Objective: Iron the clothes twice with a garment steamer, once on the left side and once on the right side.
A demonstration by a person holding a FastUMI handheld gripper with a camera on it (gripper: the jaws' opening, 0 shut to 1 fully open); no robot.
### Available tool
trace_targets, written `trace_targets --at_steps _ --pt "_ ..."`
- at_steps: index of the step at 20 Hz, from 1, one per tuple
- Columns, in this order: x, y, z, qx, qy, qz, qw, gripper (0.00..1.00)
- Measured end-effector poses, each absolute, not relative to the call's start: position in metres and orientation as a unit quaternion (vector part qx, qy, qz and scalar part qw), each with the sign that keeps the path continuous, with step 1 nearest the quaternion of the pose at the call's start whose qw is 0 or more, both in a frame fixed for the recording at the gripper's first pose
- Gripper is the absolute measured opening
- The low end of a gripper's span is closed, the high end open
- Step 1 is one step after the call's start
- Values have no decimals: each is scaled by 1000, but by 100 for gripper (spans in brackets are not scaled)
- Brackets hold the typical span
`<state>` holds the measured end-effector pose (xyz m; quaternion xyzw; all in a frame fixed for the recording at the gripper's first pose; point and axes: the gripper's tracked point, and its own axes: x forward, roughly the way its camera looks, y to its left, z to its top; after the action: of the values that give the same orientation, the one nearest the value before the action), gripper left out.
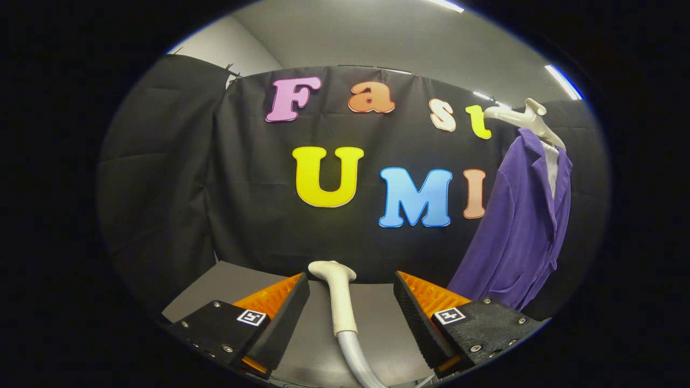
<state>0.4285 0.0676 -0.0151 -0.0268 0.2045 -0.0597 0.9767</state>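
A grey table is observed at the foot of the black cloth wall, with a pale ceiling and strip lights seen above the cloth. A purple garment is noted well off to the right of the fingers and beyond them, hung on a white hanger whose hook is raised above the collar; a strip of white lining is seen inside the open front. The garment's lower hem is found close behind the right finger, partly masked by it. The garment steamer is recorded lying on the table between the two fingers, its cream handle pointed away from the camera and its head bent to the left at the far end. A grey hose is seen running from the near end of the handle toward the camera. Nothing is found standing between the steamer and the fingers. The gripper is held low over the table, level and aimed at the wall. Its jaws are spread wide, one finger on each side of the steamer handle, with clear gaps left on both sides; no contact with the handle is made. A square marker is fixed on each finger mount.
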Motion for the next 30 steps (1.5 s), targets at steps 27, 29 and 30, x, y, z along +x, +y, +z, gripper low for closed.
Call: trace_targets --at_steps 27,29,30 --pt "522 72 -163 42 442 -78 893 63" --pt "521 73 -162 45 444 -77 892 59" --pt "520 74 -163 48 447 -75 890 58"
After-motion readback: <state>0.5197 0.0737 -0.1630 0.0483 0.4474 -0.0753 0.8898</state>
